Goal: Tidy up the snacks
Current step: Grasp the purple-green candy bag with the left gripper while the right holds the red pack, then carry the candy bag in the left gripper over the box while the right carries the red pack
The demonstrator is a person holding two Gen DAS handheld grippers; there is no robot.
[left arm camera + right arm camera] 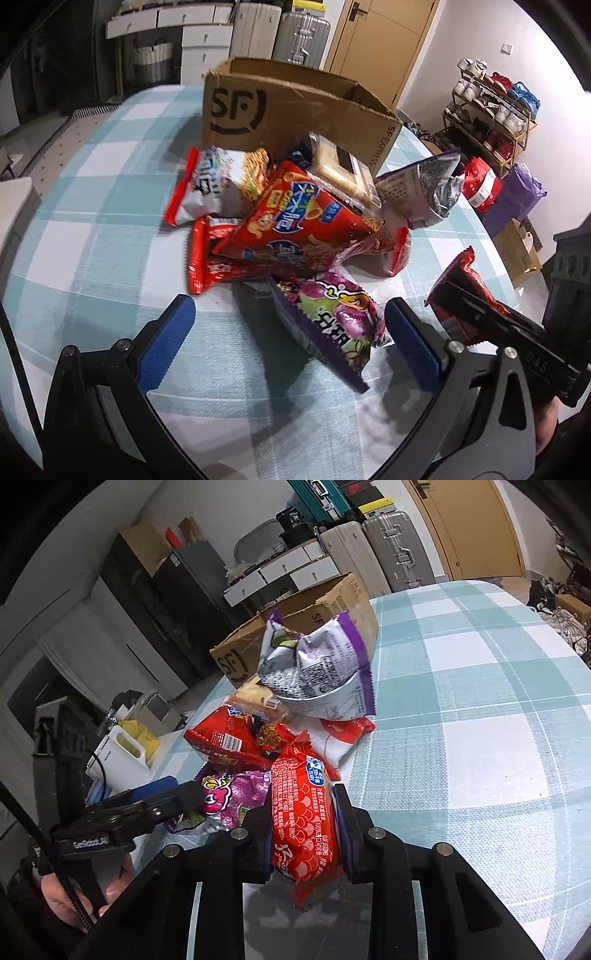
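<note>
A pile of snack bags lies on the checked tablecloth (92,229) in front of an open cardboard SF box (295,107). My left gripper (291,332) is open, its blue pads on either side of a purple snack bag (332,321) without pressing it. My right gripper (304,816) is shut on a red snack packet (303,819) and holds it just above the table; that packet (454,291) also shows at the right of the left wrist view. In the pile are a red chips bag (295,221), a biscuit pack (340,170) and a white-and-purple bag (317,668).
The box (295,627) stands at the table's far side. A white container (122,760) sits near the table's left edge. Suitcases (303,33), drawers (207,40), a door and a shoe rack (491,110) stand beyond the table. A hand (66,897) grips the left tool.
</note>
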